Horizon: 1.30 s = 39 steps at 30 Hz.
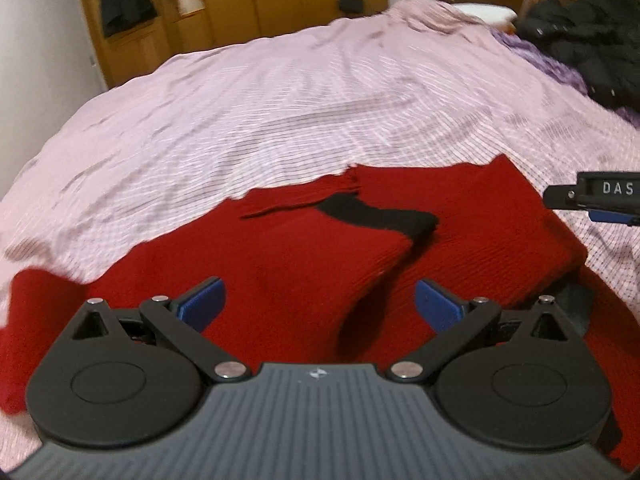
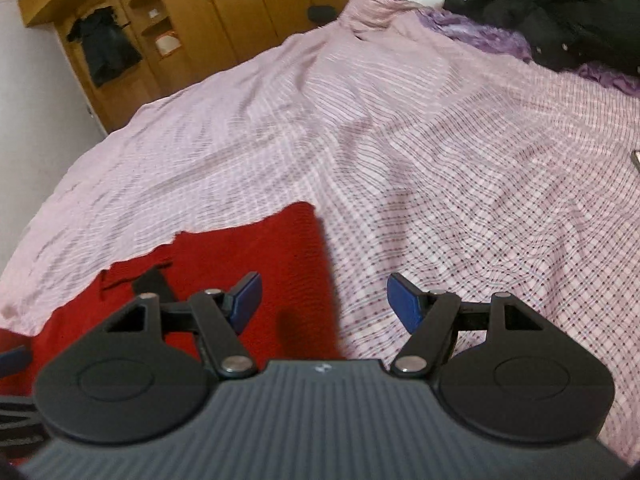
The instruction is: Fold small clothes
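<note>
A small red knitted garment [image 1: 280,264] with a black patch [image 1: 376,214] lies partly folded on the pink checked bedsheet [image 1: 280,112]. My left gripper [image 1: 318,306] is open and empty, held just above the garment's near part. My right gripper [image 2: 324,300] is open and empty over the garment's right edge [image 2: 248,248], one finger above the red cloth, the other above the sheet. The right gripper's tip also shows at the right edge of the left wrist view [image 1: 596,196].
A pile of black clothes [image 2: 560,12] and a purple cloth [image 2: 480,34] lie at the bed's far right. Wooden wardrobes [image 2: 240,4] stand behind the bed, with a dark jacket [image 2: 106,52] hanging at the left. The pink sheet [image 2: 460,168] stretches wide beyond the garment.
</note>
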Motion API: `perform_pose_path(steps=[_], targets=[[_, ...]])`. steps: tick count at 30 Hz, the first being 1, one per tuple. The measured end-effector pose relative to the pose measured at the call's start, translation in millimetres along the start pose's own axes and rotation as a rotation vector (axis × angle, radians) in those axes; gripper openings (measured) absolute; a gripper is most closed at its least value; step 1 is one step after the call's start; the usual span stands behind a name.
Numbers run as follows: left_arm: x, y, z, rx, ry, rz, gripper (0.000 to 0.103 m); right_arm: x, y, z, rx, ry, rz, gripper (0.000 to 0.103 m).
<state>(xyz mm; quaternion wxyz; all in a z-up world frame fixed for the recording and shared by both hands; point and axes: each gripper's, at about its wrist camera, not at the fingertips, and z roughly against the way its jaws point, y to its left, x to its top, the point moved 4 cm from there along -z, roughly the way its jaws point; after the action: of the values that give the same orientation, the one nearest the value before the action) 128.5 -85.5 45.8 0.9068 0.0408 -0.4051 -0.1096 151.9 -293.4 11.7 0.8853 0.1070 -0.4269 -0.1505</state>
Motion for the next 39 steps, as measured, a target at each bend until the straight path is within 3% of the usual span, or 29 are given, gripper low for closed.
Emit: perform_pose_path(steps=[5, 12, 13, 14, 15, 19, 22, 31, 36, 38, 39], targets=[[6, -17, -39, 0.031, 0.029, -0.038, 0.103, -7, 0, -19, 0.023, 0.023, 0.014, 0.071], [15, -27, -73, 0.054, -0.002, -0.085, 0.103, -12, 3, -30, 0.046, -0.024, 0.03, 0.073], [17, -28, -76, 0.058, -0.009, -0.092, 0.099, -12, 3, -32, 0.047, -0.026, 0.03, 0.073], [18, -29, -79, 0.06, -0.017, -0.096, 0.095, -14, 3, -32, 0.049, -0.029, 0.032, 0.073], [19, -30, -80, 0.053, -0.025, -0.096, 0.085, -15, 3, -33, 0.05, -0.034, 0.036, 0.073], [22, -26, -78, -0.034, -0.044, -0.054, 0.034, -16, 2, -34, 0.056, -0.046, 0.039, 0.073], [24, -15, -68, -0.048, -0.071, -0.002, 0.022, -16, -1, -34, 0.069, -0.046, 0.025, 0.073], [5, 52, -21, 0.06, -0.111, 0.182, 0.022, -18, 0, -34, 0.069, -0.055, 0.026, 0.073], [-25, 84, -5, 0.142, -0.066, 0.234, 0.022, -18, 0, -34, 0.066, -0.057, 0.028, 0.073], [-37, 93, -3, 0.148, -0.029, 0.254, 0.023, -19, 1, -33, 0.063, -0.058, 0.032, 0.073], [-45, 99, -3, 0.139, -0.004, 0.27, 0.028, -19, 0, -33, 0.062, -0.058, 0.034, 0.073]])
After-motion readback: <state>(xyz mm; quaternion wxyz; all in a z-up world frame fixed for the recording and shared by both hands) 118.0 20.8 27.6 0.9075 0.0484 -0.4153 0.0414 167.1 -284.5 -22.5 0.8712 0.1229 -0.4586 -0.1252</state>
